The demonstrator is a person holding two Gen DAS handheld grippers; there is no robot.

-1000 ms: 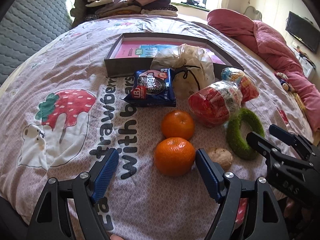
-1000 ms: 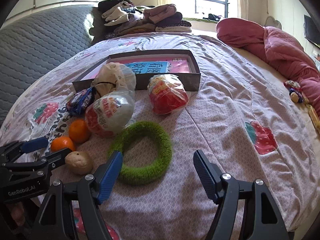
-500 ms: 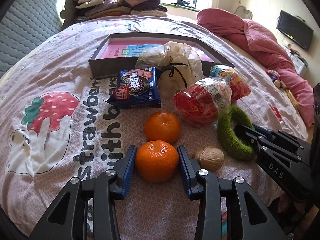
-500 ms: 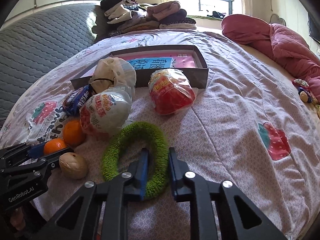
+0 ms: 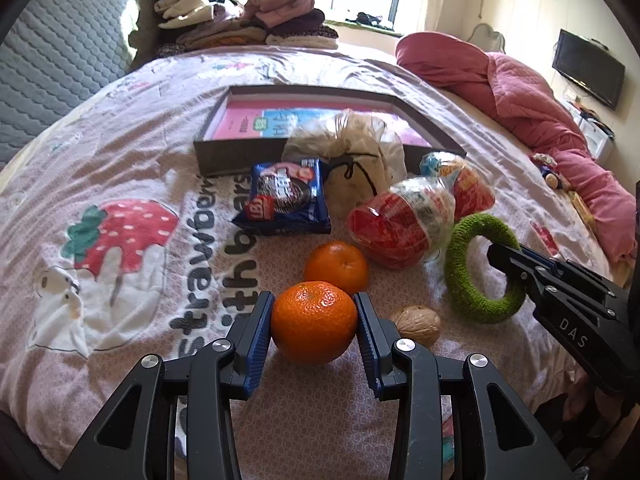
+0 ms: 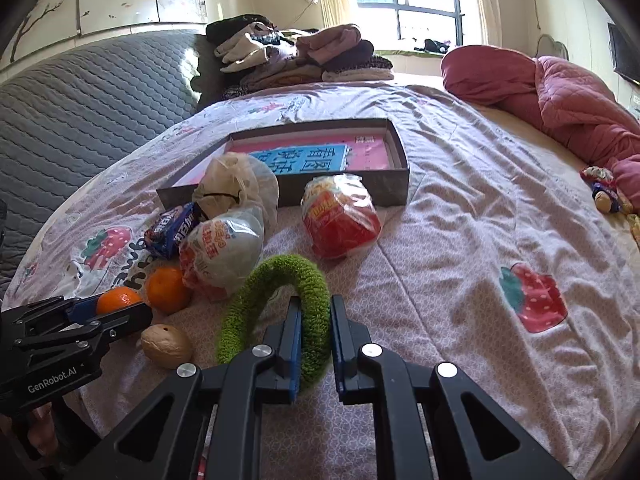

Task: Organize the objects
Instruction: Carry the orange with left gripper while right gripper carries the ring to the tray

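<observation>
My left gripper [image 5: 314,308] is shut on an orange [image 5: 314,322] and holds it just above the bedspread. A second orange [image 5: 336,266] and a walnut [image 5: 416,324] lie beside it. My right gripper [image 6: 315,312] is shut on the near rim of a green fuzzy ring [image 6: 276,280], tilted up off the bed; the ring also shows in the left wrist view [image 5: 476,256]. A shallow grey box [image 5: 224,156] with a pink and blue sheet inside lies further back, also seen in the right wrist view [image 6: 396,184].
Between the box and the fruit lie a blue snack packet [image 5: 284,196], a tied pale bag [image 5: 360,164] and two red snack bags [image 5: 400,220] [image 6: 340,220]. Folded clothes [image 6: 296,56] and a red quilt [image 6: 560,96] sit at the far side. A small toy [image 6: 604,192] lies right.
Both grippers went from wide open to shut: the left closed on the near orange and lifted it slightly, the right closed on the green ring and tilted it up.
</observation>
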